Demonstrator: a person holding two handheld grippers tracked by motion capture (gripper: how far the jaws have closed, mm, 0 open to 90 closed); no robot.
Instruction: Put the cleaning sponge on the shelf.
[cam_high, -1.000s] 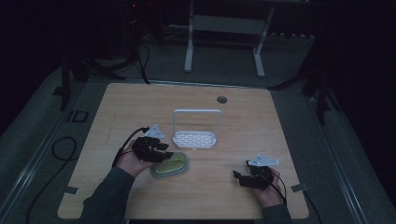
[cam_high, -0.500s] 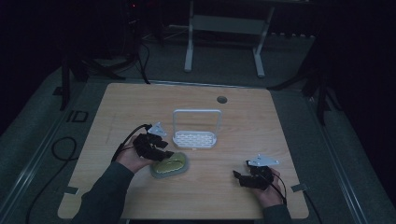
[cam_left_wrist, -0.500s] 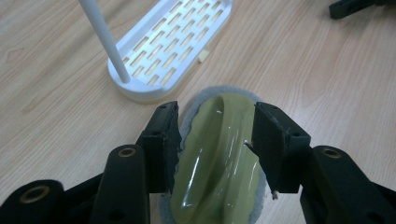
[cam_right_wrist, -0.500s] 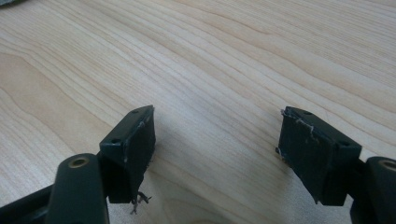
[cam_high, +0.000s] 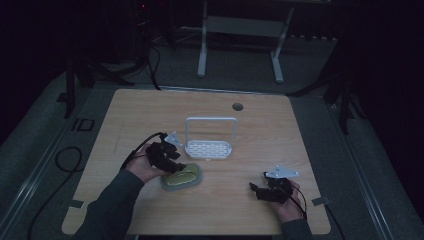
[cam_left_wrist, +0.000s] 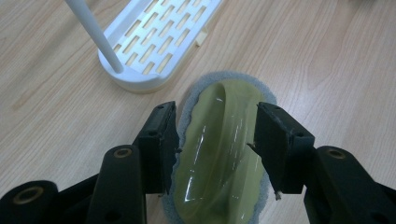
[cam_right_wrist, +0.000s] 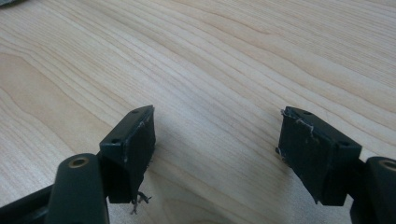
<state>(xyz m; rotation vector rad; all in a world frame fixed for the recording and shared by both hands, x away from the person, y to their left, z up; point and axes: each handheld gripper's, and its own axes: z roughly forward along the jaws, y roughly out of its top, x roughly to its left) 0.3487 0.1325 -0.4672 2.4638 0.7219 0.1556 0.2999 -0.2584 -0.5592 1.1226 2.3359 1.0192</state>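
Right gripper (cam_right_wrist: 215, 149) is held idle low over bare surface (cam_high: 260, 115), jaws apart, nothing between. Left gripper (cam_left_wrist: 217, 140) straddles the yellow-green sponge (cam_left_wrist: 224, 154), jaws apart on either flank, seemingly not yet clamped. Sponge lies flat just beside the white rack (cam_high: 209, 148), long axis along the gripper's line, far end toward rack. Grasp and placement judged pending.

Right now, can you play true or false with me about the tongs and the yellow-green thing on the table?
1. The left tongs sit on either side of the yellow-green scrubber. True.
2. The right tongs are holding the scrubber. False: they are open over bare table.
3. The white rack lies beside the scrubber. True.
4. The scrubber sits inside the rack. False: it lies on the table.
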